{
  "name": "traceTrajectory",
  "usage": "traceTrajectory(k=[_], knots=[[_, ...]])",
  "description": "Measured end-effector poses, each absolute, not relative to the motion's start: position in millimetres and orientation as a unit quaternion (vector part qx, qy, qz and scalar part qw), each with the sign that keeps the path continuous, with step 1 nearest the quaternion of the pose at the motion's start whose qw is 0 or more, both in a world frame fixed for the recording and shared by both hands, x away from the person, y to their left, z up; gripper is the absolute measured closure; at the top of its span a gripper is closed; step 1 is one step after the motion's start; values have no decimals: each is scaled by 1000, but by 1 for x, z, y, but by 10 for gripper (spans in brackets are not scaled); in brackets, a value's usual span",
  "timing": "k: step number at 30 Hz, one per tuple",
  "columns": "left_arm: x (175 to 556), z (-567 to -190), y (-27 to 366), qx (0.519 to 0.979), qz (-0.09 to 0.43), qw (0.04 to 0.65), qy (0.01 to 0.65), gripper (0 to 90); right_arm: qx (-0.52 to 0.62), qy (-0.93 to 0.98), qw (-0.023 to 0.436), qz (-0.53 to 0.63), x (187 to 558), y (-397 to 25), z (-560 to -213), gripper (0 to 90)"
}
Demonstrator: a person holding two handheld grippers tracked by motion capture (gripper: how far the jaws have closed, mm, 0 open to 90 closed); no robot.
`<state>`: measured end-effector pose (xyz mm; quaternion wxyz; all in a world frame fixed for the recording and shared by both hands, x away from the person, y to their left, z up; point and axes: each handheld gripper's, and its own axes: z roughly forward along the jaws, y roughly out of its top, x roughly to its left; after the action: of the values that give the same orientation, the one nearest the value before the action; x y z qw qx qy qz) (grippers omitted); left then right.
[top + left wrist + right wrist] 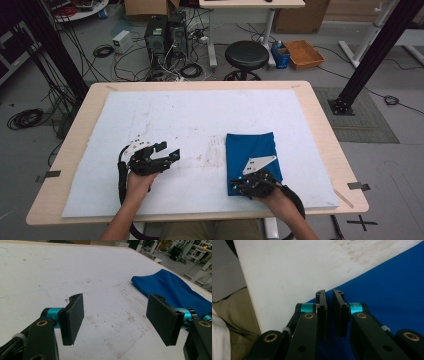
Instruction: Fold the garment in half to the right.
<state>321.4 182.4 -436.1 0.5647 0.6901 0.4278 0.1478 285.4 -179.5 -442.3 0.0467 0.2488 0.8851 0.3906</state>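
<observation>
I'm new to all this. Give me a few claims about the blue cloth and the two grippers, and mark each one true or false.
1. The blue cloth lies folded on the white board. True.
2. The left gripper is closed on the cloth. False: its jaws stand wide apart over bare board.
3. The right gripper is at the cloth's near edge, jaws nearly together. True.
4. The cloth is red. False: it is blue.

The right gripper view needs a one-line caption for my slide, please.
Right gripper, jaws nearly closed, pinching the blue cloth at its corner on the white mat.
</observation>
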Motion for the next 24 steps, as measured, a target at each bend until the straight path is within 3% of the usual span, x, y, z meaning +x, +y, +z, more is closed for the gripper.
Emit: traceTrajectory(k=[2, 5, 7, 11, 15, 18, 20, 24], knots=[[322, -436, 183, 693, 148, 563, 426, 306, 254, 881, 49, 396, 283, -178, -441, 673], [322, -436, 183, 692, 147, 564, 426, 307, 276, 862, 55, 421, 282, -190, -430, 650], [321, -436, 182, 691, 147, 564, 428, 307, 308, 838, 85, 441, 283, -210, -420, 654], [322, -436, 182, 692, 149, 563, 426, 306, 386, 809, 173, 408, 281, -259, -413, 748], [322, -436, 182, 692, 150, 563, 426, 307, 406, 827, 154, 357, 274, -283, -433, 763], [322, -436, 183, 689, 151, 565, 429, 306, 400, 837, 175, 330, 269, -288, -438, 759], [322, -435, 183, 689, 150, 565, 429, 306, 409, 836, 178, 319, 271, -290, -434, 707], [323, -436, 184, 686, 153, 567, 429, 306, 421, 798, 158, 400, 273, -295, -426, 518]])
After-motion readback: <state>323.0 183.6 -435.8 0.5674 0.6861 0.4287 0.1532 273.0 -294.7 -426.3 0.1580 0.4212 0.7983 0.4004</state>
